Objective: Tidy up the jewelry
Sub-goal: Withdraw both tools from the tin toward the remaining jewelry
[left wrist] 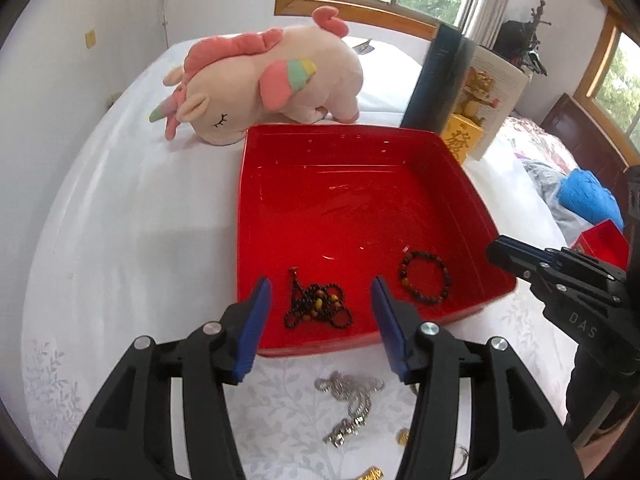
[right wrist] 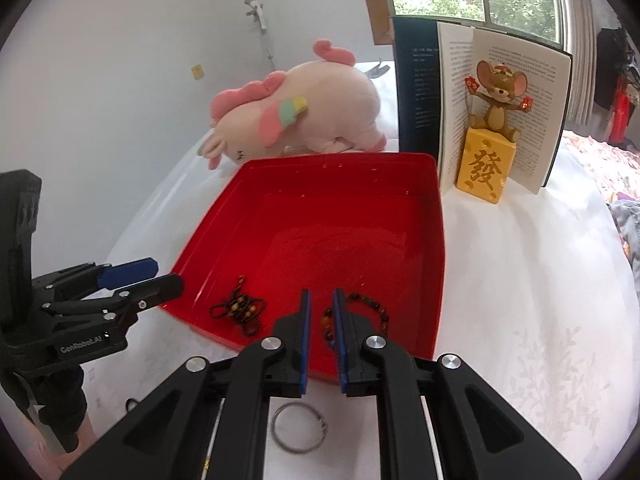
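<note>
A white patterned bedcover (left wrist: pixel 120 240) is lying under my red tray (left wrist: pixel 360 136). I am holding my left gripper (left wrist: pixel 322 292) half open and empty above the tray's near edge, my right gripper (right wrist: pixel 320 300) nearly closed, gripping nothing. The silver chain (left wrist: pixel 352 396) outside risks snagging. Inside: a beaded necklace (left wrist: pixel 318 306) and bead bracelet (left wrist: pixel 425 277).

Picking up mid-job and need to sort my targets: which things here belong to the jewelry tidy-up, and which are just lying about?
Job:
- red plastic tray
- dark beaded necklace in it
- dark bead bracelet in it
- silver chain on the white cloth
- thin metal bangle on the cloth

Lying about:
- pink plush unicorn
- open book
- mouse figurine on yellow block
</note>
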Demonstrator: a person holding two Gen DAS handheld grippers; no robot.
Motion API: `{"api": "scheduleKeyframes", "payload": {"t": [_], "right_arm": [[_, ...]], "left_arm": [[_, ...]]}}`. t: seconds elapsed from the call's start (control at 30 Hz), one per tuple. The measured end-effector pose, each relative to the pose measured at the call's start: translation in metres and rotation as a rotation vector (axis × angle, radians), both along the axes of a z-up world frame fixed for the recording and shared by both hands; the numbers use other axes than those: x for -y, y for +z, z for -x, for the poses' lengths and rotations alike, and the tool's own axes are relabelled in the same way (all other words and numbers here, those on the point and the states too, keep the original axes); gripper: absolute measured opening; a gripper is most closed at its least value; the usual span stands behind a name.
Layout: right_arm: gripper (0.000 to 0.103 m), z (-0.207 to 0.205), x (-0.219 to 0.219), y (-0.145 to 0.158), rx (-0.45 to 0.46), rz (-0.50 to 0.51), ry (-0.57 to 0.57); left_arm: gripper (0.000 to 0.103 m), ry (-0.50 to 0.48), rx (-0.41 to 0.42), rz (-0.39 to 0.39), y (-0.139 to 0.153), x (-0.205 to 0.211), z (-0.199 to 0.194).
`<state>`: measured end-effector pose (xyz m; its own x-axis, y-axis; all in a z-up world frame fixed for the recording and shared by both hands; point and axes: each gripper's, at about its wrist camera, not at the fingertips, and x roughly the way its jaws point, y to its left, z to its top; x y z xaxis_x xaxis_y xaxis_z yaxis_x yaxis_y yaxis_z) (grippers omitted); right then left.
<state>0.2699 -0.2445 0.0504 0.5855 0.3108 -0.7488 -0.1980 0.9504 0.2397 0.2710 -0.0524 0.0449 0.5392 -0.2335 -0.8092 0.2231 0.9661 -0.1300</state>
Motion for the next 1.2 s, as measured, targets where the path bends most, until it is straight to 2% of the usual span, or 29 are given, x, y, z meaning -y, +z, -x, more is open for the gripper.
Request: {"api": "scheduleKeyframes", "payload": {"t": [0.17, 0.23, 0.43, 0.63, 1.03, 1.2], "right_arm": [[0.012, 0.016, -0.001, 0.006, 0.002, -0.004, 0.012], [0.012, 0.022, -0.001, 0.007, 0.002, 0.0, 0.015], [0.012, 0.047, 0.0, 0.0, 0.003, -0.009, 0.035], [0.012, 0.068, 0.001, -0.01, -0.008, -0.024, 0.057], [0.014, 0.083, -0.007, -0.031, -0.053, -0.044, 0.083], [0.016, 0.085, -0.009, -0.042, -0.088, -0.049, 0.074]], "left_arm": [[0.06, -0.04, 0.003, 0.008, 0.009, 0.007, 0.02], [0.068, -0.051, 0.013, 0.006, 0.012, 0.01, 0.028], [0.081, -0.068, 0.027, -0.003, 0.01, 0.009, 0.049], [0.081, -0.093, 0.028, -0.04, -0.004, 0.0, 0.078], [0.081, -0.173, -0.084, -0.025, -0.059, -0.025, 0.127], [0.081, -0.2, -0.084, -0.062, -0.073, -0.025, 0.135]]}}
